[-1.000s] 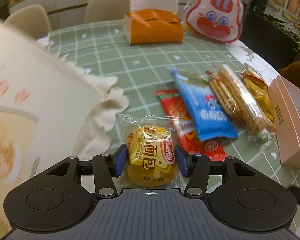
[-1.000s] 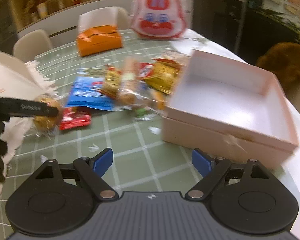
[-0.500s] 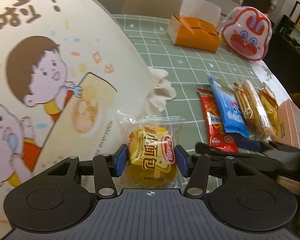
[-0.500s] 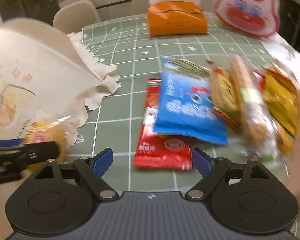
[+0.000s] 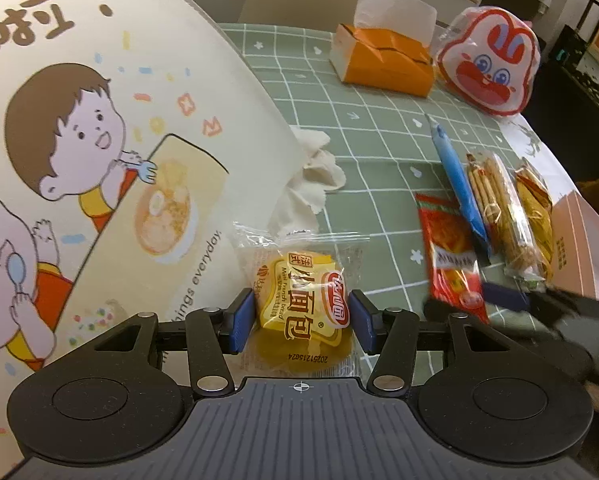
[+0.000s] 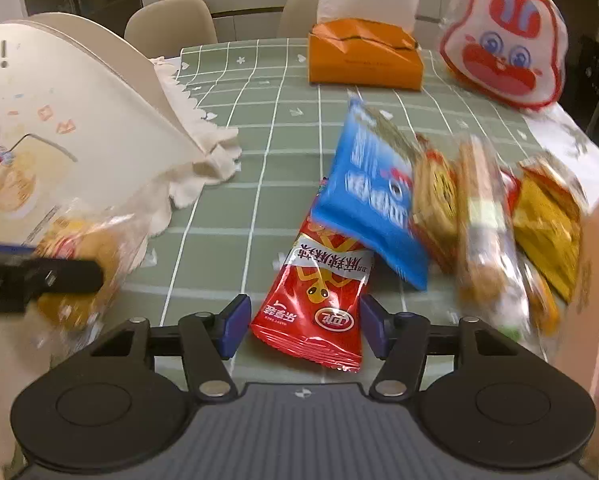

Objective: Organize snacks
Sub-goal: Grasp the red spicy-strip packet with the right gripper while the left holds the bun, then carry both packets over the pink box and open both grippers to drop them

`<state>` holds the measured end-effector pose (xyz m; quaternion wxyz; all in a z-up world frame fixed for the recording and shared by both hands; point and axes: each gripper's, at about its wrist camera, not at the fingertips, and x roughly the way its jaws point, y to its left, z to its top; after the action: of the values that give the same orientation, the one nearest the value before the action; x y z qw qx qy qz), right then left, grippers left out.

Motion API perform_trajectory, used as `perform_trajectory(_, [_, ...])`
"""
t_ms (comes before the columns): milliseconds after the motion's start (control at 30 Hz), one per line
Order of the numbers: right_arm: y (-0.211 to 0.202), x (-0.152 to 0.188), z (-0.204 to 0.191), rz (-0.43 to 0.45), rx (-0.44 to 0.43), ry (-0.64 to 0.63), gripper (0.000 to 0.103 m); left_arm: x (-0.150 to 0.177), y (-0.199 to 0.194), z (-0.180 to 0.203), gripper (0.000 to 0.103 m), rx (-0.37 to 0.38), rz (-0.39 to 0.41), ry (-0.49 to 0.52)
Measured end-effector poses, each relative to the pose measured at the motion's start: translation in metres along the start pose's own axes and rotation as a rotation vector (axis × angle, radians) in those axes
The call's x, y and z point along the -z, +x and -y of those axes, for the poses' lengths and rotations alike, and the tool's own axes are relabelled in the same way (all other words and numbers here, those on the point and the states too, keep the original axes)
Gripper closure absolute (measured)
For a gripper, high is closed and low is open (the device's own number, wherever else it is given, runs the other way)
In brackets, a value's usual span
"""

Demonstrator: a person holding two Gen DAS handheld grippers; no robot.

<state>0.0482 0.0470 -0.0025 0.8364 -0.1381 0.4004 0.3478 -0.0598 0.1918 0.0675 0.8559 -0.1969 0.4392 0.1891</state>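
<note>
My left gripper (image 5: pixel 302 320) is shut on a yellow mini bread packet (image 5: pixel 299 280), held above the table beside a big cream bag with cartoon children (image 5: pixel 99 140). In the right wrist view the bread (image 6: pixel 79 240) shows blurred at the left edge. My right gripper (image 6: pixel 304 326) is low over the green checked tablecloth (image 6: pixel 259 160), its jaws closing around the near end of a red spicy-strip packet (image 6: pixel 319 288). The right pad is at the packet's edge, while a small gap remains at the left pad. A blue packet (image 6: pixel 371 192) leans over the red one's far end.
Biscuit sleeves (image 6: pixel 483 232) and a yellow packet (image 6: pixel 547 220) lie right of the blue one. A pink box (image 5: pixel 579 240) stands at the right edge. An orange tissue box (image 6: pixel 363 60) and a rabbit-face bag (image 6: pixel 503 40) sit at the back, with chairs behind.
My right gripper swung left from the pink box to the red packet and its jaws narrowed around it. The blue packet tipped up. My left gripper carried the bread toward the cartoon bag, then stopped.
</note>
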Motion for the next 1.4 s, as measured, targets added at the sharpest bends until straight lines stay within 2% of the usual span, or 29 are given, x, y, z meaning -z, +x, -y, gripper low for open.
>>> perform_trajectory(233, [-0.041, 0.044, 0.012, -0.031, -0.018, -0.001, 0.044, 0.009, 0.008, 0.005, 0.047, 0.034, -0.031, 0.008])
perform_trajectory(300, [-0.051, 0.050, 0.017, -0.042, -0.024, 0.006, 0.041, 0.012, 0.010, 0.007, 0.047, 0.045, -0.039, 0.013])
perform_trajectory(400, [-0.060, 0.052, 0.020, -0.030, -0.034, 0.005, 0.032, 0.018, 0.011, 0.008, 0.047, 0.057, -0.049, 0.014])
perform_trajectory(433, [-0.061, 0.050, 0.019, -0.015, -0.017, 0.001, 0.025, 0.019, 0.011, 0.008, 0.047, 0.059, -0.052, 0.012])
perform_trajectory(533, [-0.056, 0.039, 0.021, 0.014, 0.033, 0.027, 0.023, 0.021, 0.011, 0.008, 0.047, 0.063, -0.058, 0.012])
perform_trajectory(700, [-0.022, 0.023, 0.032, -0.061, 0.078, 0.157, 0.022, 0.023, 0.007, 0.008, 0.047, 0.071, -0.056, 0.006])
perform_trajectory(767, [-0.016, 0.023, 0.030, -0.057, 0.083, 0.155, 0.021, 0.025, 0.006, 0.008, 0.047, 0.070, -0.057, 0.006])
perform_trajectory(800, [-0.014, 0.023, 0.025, -0.063, 0.086, 0.130, 0.022, 0.025, 0.006, 0.008, 0.047, 0.070, -0.058, 0.006])
perform_trajectory(933, [-0.019, 0.025, 0.012, -0.060, 0.070, 0.021, 0.052, 0.027, 0.008, 0.011, 0.047, 0.076, -0.065, 0.013])
perform_trajectory(967, [-0.022, 0.025, 0.013, -0.068, 0.053, 0.024, 0.055, 0.028, 0.008, 0.013, 0.047, 0.076, -0.066, 0.021])
perform_trajectory(1167, [-0.054, 0.036, 0.027, -0.042, 0.036, 0.073, 0.057, 0.037, 0.004, 0.040, 0.047, 0.134, -0.081, 0.093])
perform_trajectory(1400, [-0.099, 0.068, 0.060, -0.033, 0.081, 0.164, 0.058, 0.058, 0.001, 0.084, 0.047, 0.228, -0.114, 0.212])
